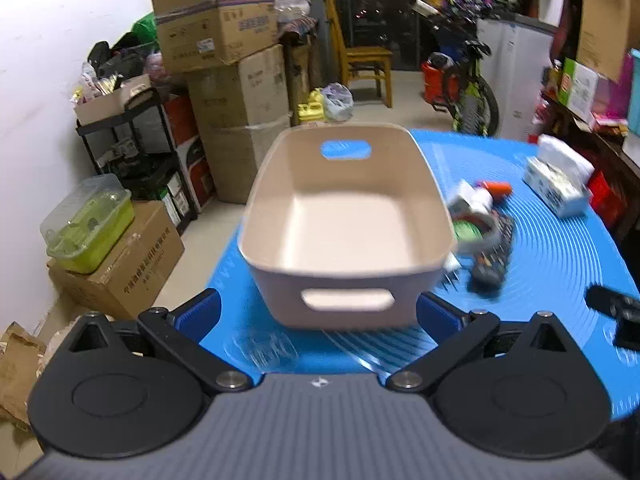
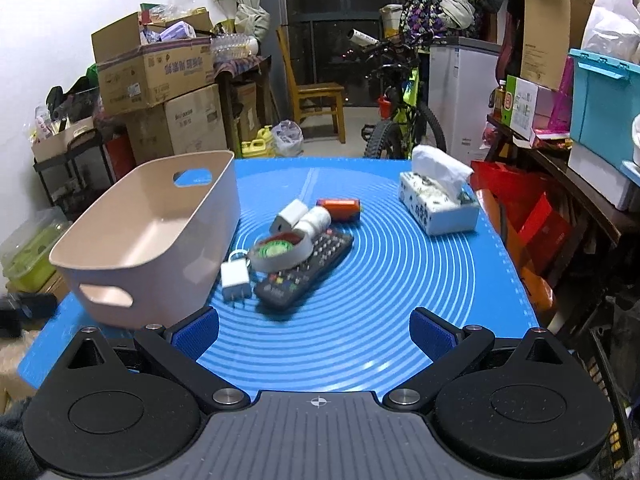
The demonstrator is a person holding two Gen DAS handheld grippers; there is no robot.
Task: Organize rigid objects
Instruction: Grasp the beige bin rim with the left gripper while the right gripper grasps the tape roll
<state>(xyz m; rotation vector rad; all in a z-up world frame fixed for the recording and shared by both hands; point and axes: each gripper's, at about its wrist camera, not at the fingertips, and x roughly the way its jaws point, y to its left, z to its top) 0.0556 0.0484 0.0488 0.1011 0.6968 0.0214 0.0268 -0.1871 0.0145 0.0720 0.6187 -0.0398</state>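
Nothing has gone into the basket yet, going by the left wrist view: its pale floor is bare from wall to wall. It stands on the blue mat near the left edge of the bench, straight ahead of the left hand-held gripper, whose blue pads are spread wide with nothing between them. Just past the basket's right wall the loose things lie blurred in a huddle.

From the right wrist view that huddle reads clearly. A black remote lies near the middle of the bench, a roll of tape resting partly on it, a white plug adapter just beside the basket wall, a white charger cube and a small white roll behind, and an orange cylinder farthest back. A tissue box sits apart towards the far right corner. The right hand-held gripper is likewise wide open and empty, hanging over the near edge short of the pile.

I'd judge the sorting not begun: every piece remains to be moved, probably into the basket.
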